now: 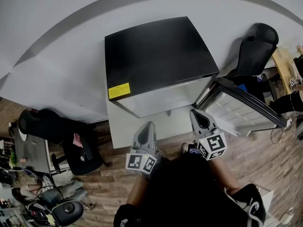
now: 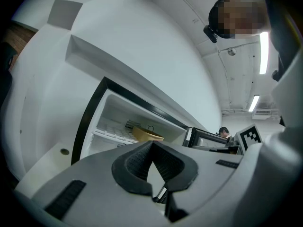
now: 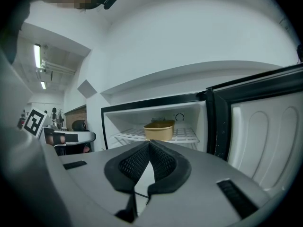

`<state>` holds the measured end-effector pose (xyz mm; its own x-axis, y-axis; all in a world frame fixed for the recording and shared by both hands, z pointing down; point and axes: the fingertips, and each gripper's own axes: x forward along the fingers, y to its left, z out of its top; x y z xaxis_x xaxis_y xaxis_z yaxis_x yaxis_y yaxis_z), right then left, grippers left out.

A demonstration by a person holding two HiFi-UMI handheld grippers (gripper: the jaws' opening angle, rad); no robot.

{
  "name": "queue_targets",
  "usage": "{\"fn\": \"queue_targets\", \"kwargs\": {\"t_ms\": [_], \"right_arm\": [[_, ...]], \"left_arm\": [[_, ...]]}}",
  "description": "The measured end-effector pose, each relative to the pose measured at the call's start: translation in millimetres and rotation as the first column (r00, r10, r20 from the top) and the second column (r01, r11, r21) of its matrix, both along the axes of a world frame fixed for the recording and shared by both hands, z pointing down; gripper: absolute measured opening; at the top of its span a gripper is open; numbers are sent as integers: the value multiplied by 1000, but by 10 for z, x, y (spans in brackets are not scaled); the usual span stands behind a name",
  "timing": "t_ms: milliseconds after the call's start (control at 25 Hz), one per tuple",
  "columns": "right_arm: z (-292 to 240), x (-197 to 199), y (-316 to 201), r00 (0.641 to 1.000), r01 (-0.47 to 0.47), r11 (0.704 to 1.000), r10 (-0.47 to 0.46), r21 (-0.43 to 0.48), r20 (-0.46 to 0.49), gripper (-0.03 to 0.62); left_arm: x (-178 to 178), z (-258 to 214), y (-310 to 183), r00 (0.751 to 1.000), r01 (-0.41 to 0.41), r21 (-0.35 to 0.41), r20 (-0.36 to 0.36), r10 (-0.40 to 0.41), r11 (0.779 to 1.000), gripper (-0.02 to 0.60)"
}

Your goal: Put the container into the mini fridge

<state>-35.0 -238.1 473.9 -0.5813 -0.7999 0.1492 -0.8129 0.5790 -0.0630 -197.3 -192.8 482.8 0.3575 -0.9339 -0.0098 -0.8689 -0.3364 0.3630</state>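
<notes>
The black mini fridge [image 1: 158,56] stands against the white wall, with its door [image 1: 241,110] swung open to the right. Inside it, a tan container [image 3: 159,130] sits on the white wire shelf [image 3: 187,135]; the same container [image 2: 147,135] shows in the left gripper view. Both grippers hang level in front of the opening, apart from the fridge. My left gripper [image 1: 150,124] is shut with nothing between its jaws, its tips [image 2: 151,143] touching. My right gripper [image 1: 195,111] is shut and empty too, its tips [image 3: 149,142] meeting just below the container in the right gripper view.
The open door [image 3: 265,136] fills the right side close to my right gripper. A black office chair [image 1: 255,46] stands behind the door, and another chair [image 1: 47,126] and a desk are at the left. The fridge sits on a white plinth [image 1: 128,126] over wood flooring.
</notes>
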Motion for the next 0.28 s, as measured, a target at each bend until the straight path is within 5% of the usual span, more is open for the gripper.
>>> {"fn": "queue_targets", "kwargs": {"t_ms": [280], "right_arm": [[-8, -33, 1, 1000, 9, 1000, -9, 5, -10, 12]], "left_arm": [[-2, 42, -5, 1000, -5, 5, -7, 5, 1000, 23]]}}
